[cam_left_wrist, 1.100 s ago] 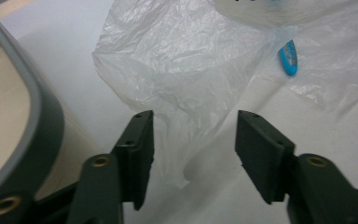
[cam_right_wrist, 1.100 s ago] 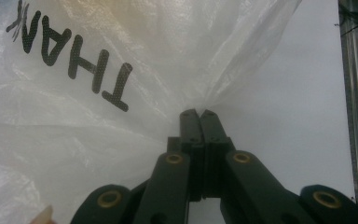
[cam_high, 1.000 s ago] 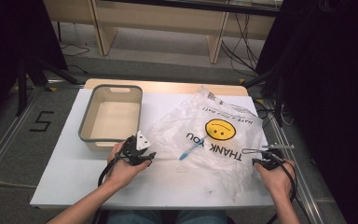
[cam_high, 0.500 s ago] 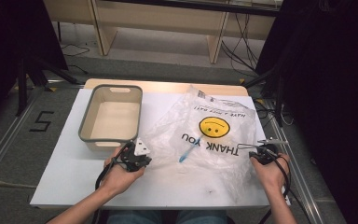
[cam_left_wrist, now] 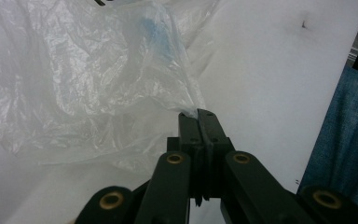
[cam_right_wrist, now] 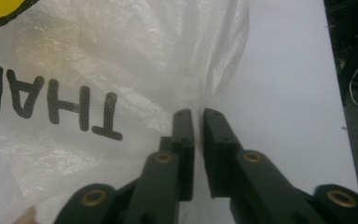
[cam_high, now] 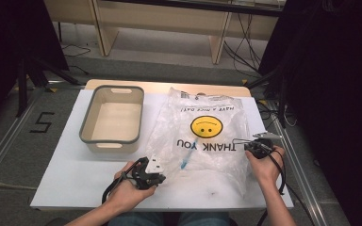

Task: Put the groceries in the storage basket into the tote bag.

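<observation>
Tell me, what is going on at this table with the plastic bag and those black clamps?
A person sits at a white table with a two-jaw gripper in each hand, working on a clear plastic bag printed with a smiley face and "THANK YOU". The left gripper is shut on the bag's edge. The right gripper has just been opening: its jaws stand slightly apart at the bag's other side, the film at the gap. A blue item lies inside the bag. A grey-rimmed bin stands beside it.
</observation>
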